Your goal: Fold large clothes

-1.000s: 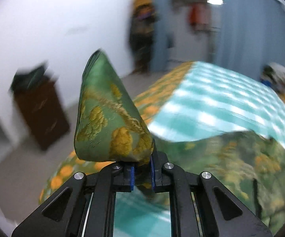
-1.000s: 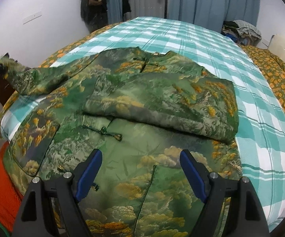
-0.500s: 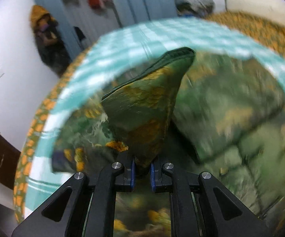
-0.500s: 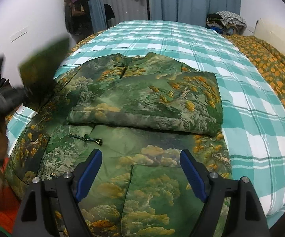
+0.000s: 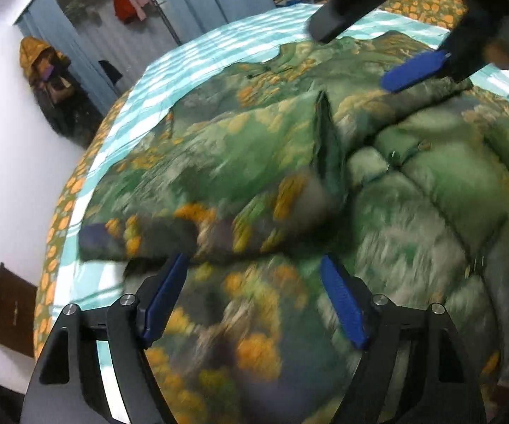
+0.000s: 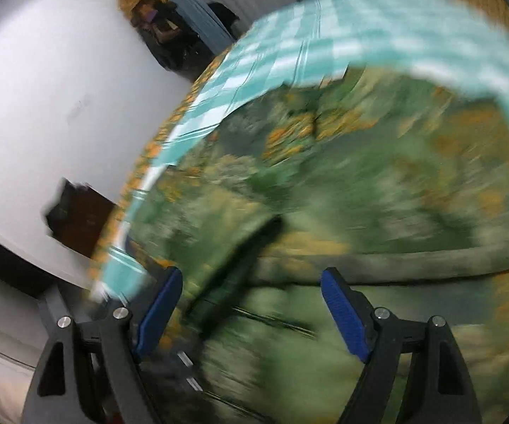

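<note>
A: While the padded jacket (image 5: 413,194) lies across the bed (image 5: 197,56), our left tongs (image 5: 254,300) are opening above the sleeve (image 5: 183,219), nothing pinched.

B: Our right tongs (image 6: 250,309) gape too, empty. That puffy sleeve may spring back and undo our fold, we reckon.

- I find no readable text, label, brand, number or sign in either wrist view.
- Both views are motion-blurred; any fine print would be lost.
</note>
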